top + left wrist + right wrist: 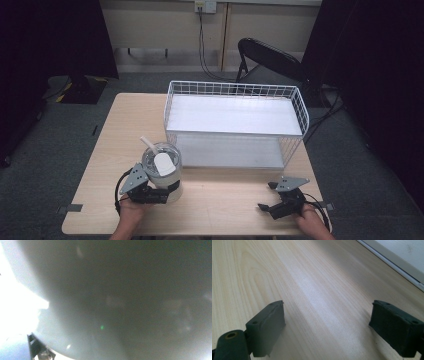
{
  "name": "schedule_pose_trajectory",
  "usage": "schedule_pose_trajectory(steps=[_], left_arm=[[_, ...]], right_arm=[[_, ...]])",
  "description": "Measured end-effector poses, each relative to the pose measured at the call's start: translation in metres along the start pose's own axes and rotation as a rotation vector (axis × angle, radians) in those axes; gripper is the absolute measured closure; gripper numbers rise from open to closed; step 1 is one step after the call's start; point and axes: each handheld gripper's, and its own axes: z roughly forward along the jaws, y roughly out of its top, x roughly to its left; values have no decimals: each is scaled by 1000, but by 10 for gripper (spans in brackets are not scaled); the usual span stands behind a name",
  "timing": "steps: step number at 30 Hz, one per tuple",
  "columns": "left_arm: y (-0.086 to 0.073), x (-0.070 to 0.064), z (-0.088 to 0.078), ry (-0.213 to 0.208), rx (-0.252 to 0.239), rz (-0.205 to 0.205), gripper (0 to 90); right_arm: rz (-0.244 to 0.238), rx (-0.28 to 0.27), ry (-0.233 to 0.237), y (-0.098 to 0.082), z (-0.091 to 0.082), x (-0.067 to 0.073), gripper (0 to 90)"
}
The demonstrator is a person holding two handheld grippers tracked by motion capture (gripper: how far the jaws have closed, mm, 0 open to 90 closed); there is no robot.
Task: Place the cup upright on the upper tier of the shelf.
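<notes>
— So, where is the clear plastic cup with the white lid and straw [161, 165]?
— Front left of the pale wooden table [225, 200], before the white wire basket [235, 120]. My left gripper [159, 195] pinches its lower wall, I judge; my right gripper [327, 327] rests spread, empty.
— Handling?
— Probably light, slick, squashable; grip low and gently.
</notes>
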Motion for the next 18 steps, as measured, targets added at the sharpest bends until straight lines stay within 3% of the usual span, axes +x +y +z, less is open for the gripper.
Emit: schedule_pose_trajectory(steps=[3, 7, 18], left_arm=[[3, -1, -3, 3, -3, -4, 96], [19, -4, -11, -3, -23, -22, 96], [49, -10, -13, -6, 14, -10, 96]], right_arm=[[0, 0, 0, 0, 0, 0, 116], [0, 0, 0, 0, 0, 0, 115], [2, 0, 3, 0, 0, 0, 114]])
